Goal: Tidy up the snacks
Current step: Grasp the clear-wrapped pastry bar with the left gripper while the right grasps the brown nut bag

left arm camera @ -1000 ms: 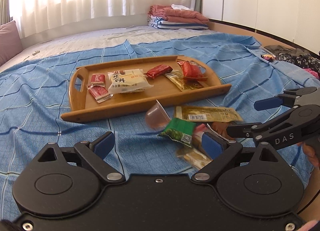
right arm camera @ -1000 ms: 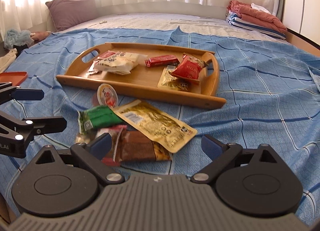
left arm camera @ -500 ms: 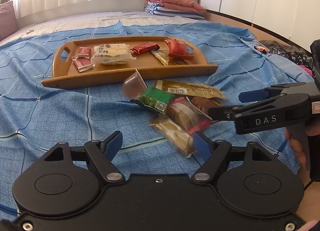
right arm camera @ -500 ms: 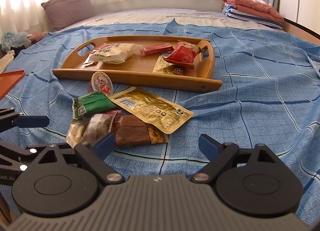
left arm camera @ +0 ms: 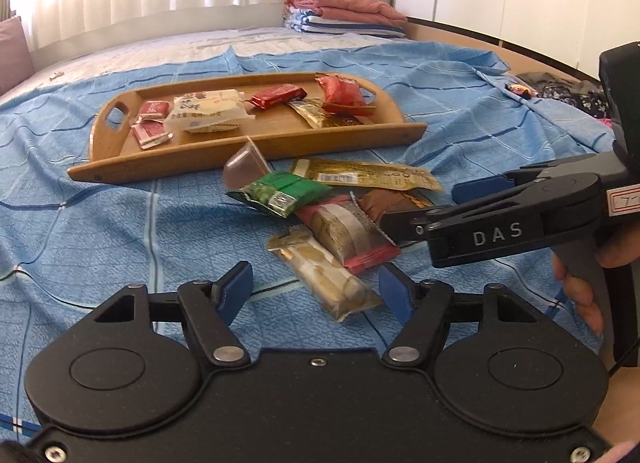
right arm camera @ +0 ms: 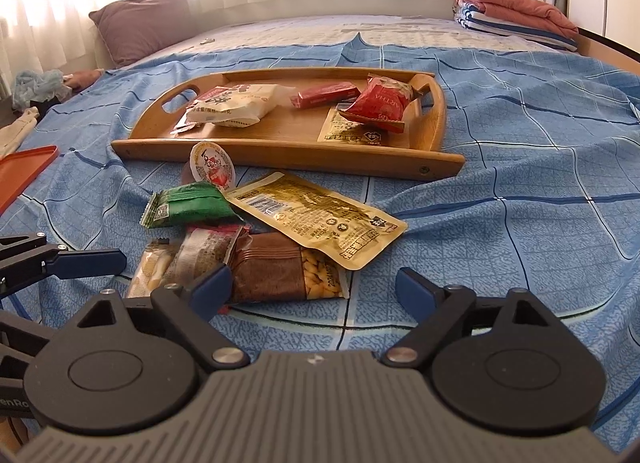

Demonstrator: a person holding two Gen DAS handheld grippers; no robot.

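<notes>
Snacks are split between the wooden tray (left arm camera: 248, 147), where several packets already lie, and a loose heap on the blue bedspread (left arm camera: 100, 231) just in front of it. The left gripper (left arm camera: 316, 293) is being closed, its pads flanking the pale wafer packet (left arm camera: 324, 275) without yet pressing it. The packet is best taken across its width, clear of the red-edged packet (left arm camera: 348, 233) overlapping it. The right gripper (right arm camera: 312, 287) is held open and empty beside the brown peanut packet (right arm camera: 288, 273).
</notes>
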